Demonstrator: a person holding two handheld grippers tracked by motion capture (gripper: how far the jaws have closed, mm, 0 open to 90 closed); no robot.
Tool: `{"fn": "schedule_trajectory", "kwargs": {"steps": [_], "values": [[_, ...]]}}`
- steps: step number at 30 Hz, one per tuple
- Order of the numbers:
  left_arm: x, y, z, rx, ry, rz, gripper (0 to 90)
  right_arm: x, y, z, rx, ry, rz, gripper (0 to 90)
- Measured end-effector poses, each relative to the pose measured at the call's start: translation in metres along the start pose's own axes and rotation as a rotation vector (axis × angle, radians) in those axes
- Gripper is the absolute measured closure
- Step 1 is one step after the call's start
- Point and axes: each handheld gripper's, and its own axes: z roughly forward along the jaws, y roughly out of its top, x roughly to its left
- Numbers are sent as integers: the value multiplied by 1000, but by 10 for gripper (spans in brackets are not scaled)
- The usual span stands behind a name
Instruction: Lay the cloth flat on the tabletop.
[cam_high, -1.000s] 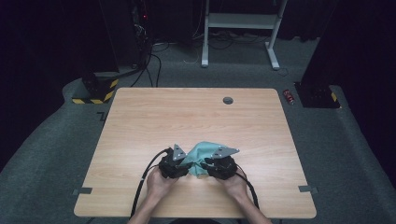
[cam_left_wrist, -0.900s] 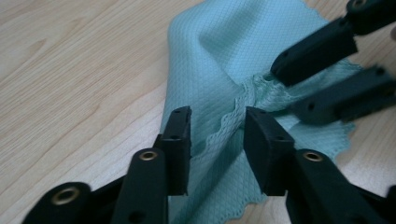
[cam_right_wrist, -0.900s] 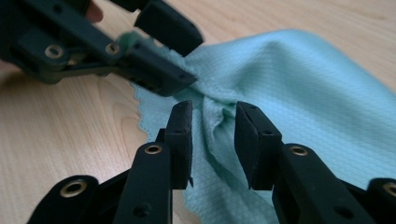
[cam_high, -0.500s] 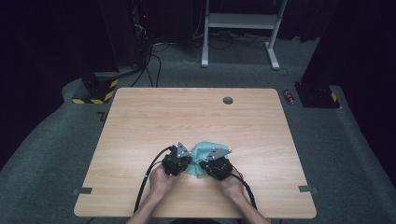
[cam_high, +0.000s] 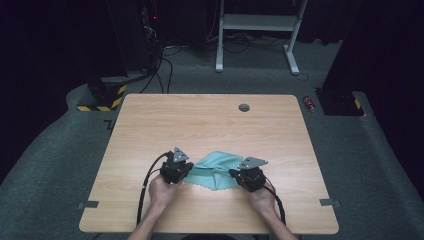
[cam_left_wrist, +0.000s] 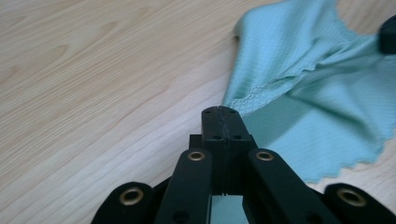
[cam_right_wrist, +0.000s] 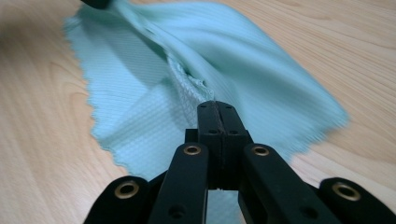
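A teal cloth (cam_high: 215, 170) lies rumpled in the lower middle of the high view, on the tabletop (cam_high: 200, 120), strung between the two grippers. The left gripper (cam_left_wrist: 221, 112) has its jaws pressed together, pinching the cloth's edge at the fold. The right gripper (cam_right_wrist: 215, 106) pinches the opposite bunched edge the same way. The step looks like spreading or folding the cloth. To do it well, lift both hands evenly, keep the fabric lightly taut, and hold both pinches firm so that neither corner slips.
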Motion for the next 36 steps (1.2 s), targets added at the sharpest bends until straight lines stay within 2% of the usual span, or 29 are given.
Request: {"fn": "schedule_trajectory", "kwargs": {"steps": [2,3,4,5,6,7,9,12,16,19,21,22,26,27,30,34,35,36], "values": [[4,-2,-1,2,5,-11,900,-4,-2,-2,-2,-5,9,900],[10,-6,-4,13,15,-40,900,-11,-5,-8,-2,-21,29,900],[10,-6,-4,13,15,-40,900,-12,-6,-8,-1,-25,32,900],[15,-11,-4,28,19,-65,900,-14,-8,-10,0,-29,39,900],[15,-11,-4,28,19,-65,900,-14,-8,-10,0,-29,39,900],[19,-16,-4,41,11,-86,899,-18,-10,-10,6,-29,57,900],[19,-18,-4,39,5,-87,867,-19,-11,-9,13,-16,67,874],[12,-14,-6,-20,-39,-67,705,-16,-8,-9,-5,-6,61,762],[-3,-3,-5,-45,-74,28,602,-9,3,-8,-22,1,38,694],[-17,4,0,-51,-127,76,560,-5,11,-2,-9,9,22,699],[-22,6,3,-44,-133,91,543,-4,15,3,-7,14,18,728],[-31,10,11,-25,-147,117,533,-3,17,5,-4,18,21,737],[-42,14,23,-21,-168,123,523,-1,22,8,-22,30,17,775],[-47,17,30,-8,-170,134,519,1,25,9,-33,37,19,817],[-54,20,39,3,-146,145,538,1,28,9,-55,42,23,852],[-54,24,42,6,-136,137,788,1,31,9,-65,51,27,842],[-52,26,41,1,-133,134,788,0,31,8,-66,56,31,804],[-48,29,38,-16,-136,112,870,-2,30,7,-69,49,48,718]]}}
